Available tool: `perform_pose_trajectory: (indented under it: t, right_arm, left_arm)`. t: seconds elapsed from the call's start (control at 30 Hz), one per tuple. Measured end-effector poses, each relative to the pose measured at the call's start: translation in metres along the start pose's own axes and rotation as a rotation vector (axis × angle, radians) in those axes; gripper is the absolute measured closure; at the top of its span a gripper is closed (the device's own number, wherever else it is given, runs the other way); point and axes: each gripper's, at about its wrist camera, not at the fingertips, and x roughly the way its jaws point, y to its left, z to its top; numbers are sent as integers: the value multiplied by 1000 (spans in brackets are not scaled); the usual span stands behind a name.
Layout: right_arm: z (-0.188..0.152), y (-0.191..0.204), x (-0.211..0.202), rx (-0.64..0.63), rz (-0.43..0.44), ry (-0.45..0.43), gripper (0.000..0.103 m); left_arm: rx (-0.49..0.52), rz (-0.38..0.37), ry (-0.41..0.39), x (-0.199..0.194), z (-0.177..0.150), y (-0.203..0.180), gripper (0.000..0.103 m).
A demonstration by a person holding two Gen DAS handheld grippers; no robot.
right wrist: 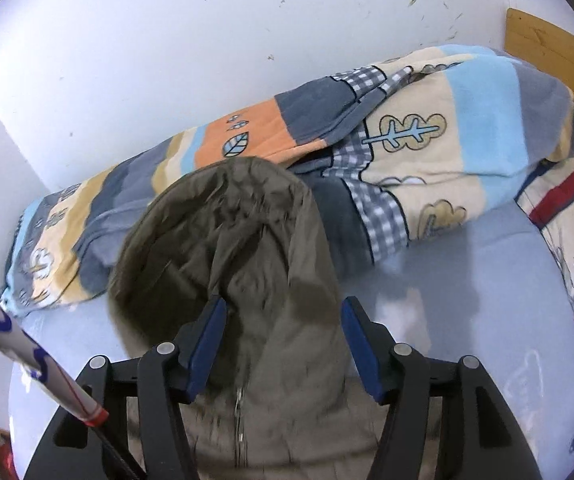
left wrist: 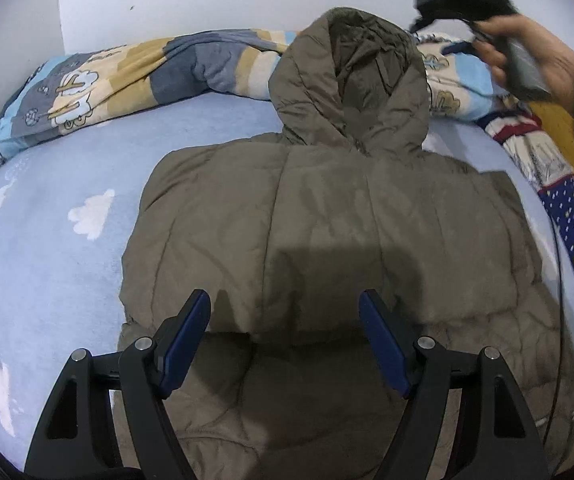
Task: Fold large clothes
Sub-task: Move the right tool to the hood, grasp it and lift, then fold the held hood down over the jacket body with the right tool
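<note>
An olive-brown padded jacket point(left wrist: 327, 232) lies flat on the light blue cloud-print bed sheet point(left wrist: 47, 240), its sides folded inward and its hood point(left wrist: 351, 80) pointing to the wall. My left gripper point(left wrist: 285, 298) hovers open over the jacket's lower part, nothing between its blue pads. A hand point(left wrist: 535, 52) holds the right gripper at the top right, blurred, beside the hood. In the right wrist view my right gripper point(right wrist: 285, 304) stands open just above the hood point(right wrist: 227, 232), with the zipper point(right wrist: 239, 412) below it. Its pads do not press on the fabric.
A rolled patchwork blanket point(left wrist: 127, 80) point(right wrist: 427, 140) lies along the white wall behind the hood. A second patterned cover point(left wrist: 567, 208) point(right wrist: 567, 220) lies on the right. A wooden headboard point(right wrist: 547, 52) stands at the far right. A white striped rod point(right wrist: 27, 356) crosses the lower left.
</note>
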Motion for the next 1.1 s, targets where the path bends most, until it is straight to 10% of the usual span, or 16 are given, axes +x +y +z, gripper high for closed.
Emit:
perform_pose_trajectory:
  t: [0.2,0.3,0.67,1.1]
  right_arm:
    - [6,-4,43,4,-67,-4,40]
    - [-3,3,57,-75,-106,10,97]
    - [-56,-1,-59,-173,-31,-175,97]
    - [-216,-42,-151,-163,55,-168,97]
  left_arm:
    - [-18,21,-12,-1,0,9,27]
    - [-29,28,-16,-1,0,13,27]
    - [-53,16,-61,-22,5,16,27]
    - [-110,7,-100,-44,9,34,27]
